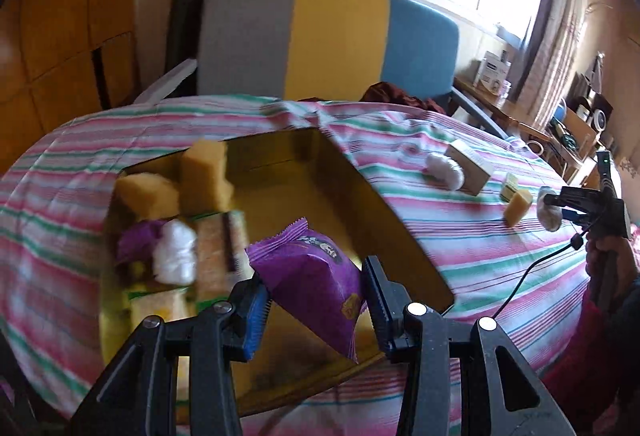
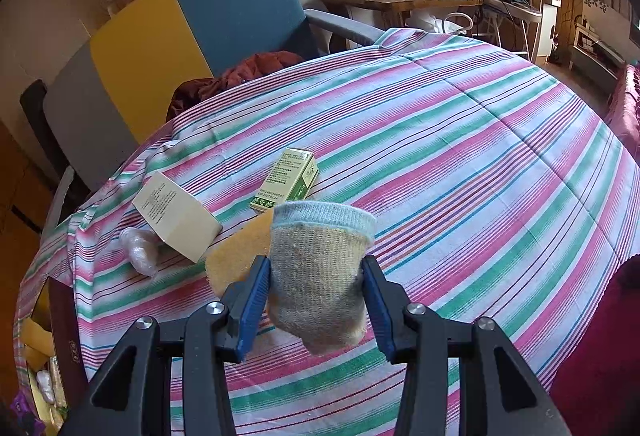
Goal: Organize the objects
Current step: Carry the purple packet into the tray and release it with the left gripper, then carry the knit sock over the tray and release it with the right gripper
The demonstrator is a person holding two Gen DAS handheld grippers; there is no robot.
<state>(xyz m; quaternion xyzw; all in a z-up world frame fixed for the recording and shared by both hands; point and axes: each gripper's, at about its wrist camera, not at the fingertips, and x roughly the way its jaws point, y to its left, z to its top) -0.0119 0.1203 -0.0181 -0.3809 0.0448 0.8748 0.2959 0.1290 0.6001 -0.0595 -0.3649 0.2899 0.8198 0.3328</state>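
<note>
- Striped cloth (image 2: 460,139) in pink, green and white covers a table, soft and creased; behind it stands a chair (image 1: 332,35) padded in grey, yellow and blue panels.
- At the left sits a shallow gold tin (image 1: 352,171) with shiny metal walls, serving as the collecting box. Its far-left corner already holds two spongy yellow blocks (image 1: 204,179), a white crinkled wrapper and flat packets, packed close together.
- Above the tin's bare floor, the left gripper (image 1: 316,296) clamps a glossy purple snack packet (image 1: 316,272) between its blue ribbed pads, tilted downward, seemingly about to be set inside.
- Further right, loose items lie waiting on the cloth: a cream cardboard box (image 2: 176,215), a small plastic-wrapped bundle (image 2: 140,252) touching it, a green-printed carton (image 2: 288,179) and a porous yellow sponge (image 2: 240,256).
- At the right, the right gripper (image 2: 316,300) squeezes a knitted grey sock (image 2: 320,276) with a pale blue cuff, held clear of the cloth, probably bound for the tin.
</note>
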